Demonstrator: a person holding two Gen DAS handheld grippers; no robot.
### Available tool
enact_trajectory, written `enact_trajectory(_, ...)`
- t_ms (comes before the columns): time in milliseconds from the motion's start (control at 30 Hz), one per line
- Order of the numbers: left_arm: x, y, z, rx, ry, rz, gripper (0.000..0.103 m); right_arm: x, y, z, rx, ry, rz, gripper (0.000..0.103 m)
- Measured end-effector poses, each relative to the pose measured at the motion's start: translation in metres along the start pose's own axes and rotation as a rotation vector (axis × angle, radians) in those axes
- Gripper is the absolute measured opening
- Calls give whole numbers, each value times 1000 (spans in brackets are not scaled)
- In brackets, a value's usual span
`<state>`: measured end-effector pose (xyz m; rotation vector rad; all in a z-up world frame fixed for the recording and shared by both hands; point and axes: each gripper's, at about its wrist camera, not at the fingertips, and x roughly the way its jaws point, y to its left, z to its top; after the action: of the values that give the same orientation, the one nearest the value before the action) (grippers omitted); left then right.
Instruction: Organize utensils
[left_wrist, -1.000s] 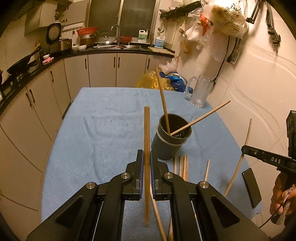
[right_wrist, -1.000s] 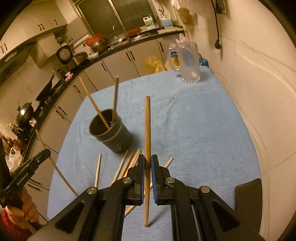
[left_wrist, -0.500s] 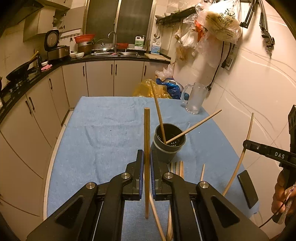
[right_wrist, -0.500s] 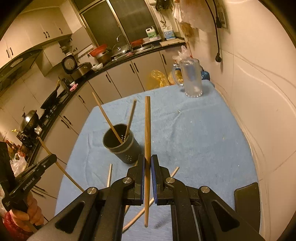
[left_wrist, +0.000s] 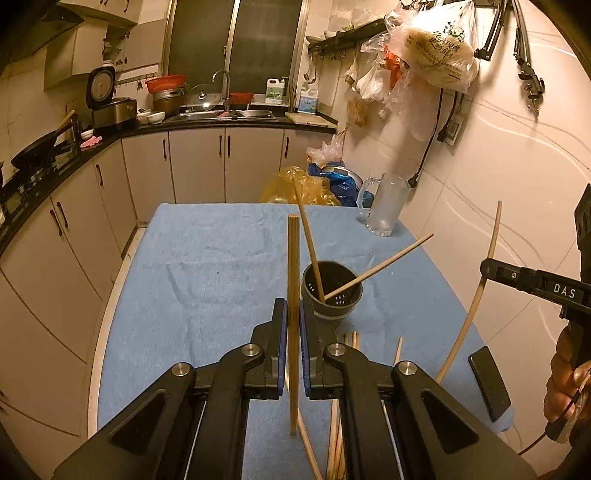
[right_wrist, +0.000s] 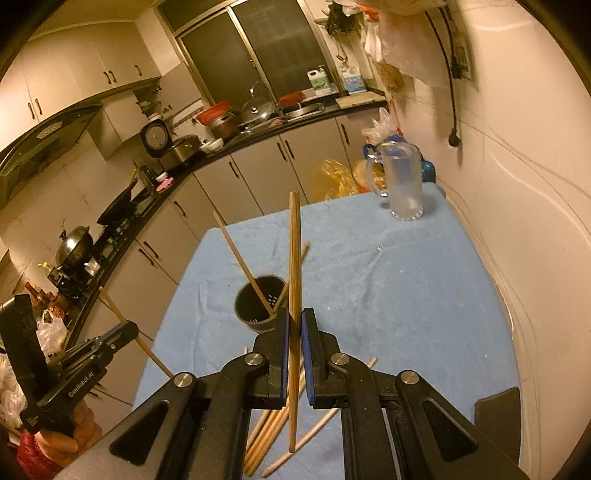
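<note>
Both pairs of jaws are clamped on a chopstick each: the left gripper (left_wrist: 293, 332) pinches an upright chopstick (left_wrist: 293, 280) near its middle, and the right gripper (right_wrist: 294, 338) does the same with its own chopstick (right_wrist: 294, 258). The dark holder (left_wrist: 331, 295) stands just ahead on the blue-clothed surface (left_wrist: 184, 295), two sticks already leaning in it; more loose chopsticks (right_wrist: 273, 428) lie below the grippers. To do this well, carry one stick over the holder's mouth at a time, tip the lower end inside, then release, avoiding the leaning sticks.

Pale blue cloth (left_wrist: 207, 266), dark grey holder (left_wrist: 332, 295), tan wooden chopsticks (right_wrist: 269, 424), blue-padded black tool (left_wrist: 293, 325).
</note>
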<state>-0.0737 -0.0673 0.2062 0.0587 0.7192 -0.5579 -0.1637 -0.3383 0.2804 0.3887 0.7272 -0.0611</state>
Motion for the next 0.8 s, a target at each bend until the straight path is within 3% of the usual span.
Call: enact_trajectory(800, -13, -7, 55, -12, -83, -33, 6, 3, 32, 46, -38, -59, 75, 7)
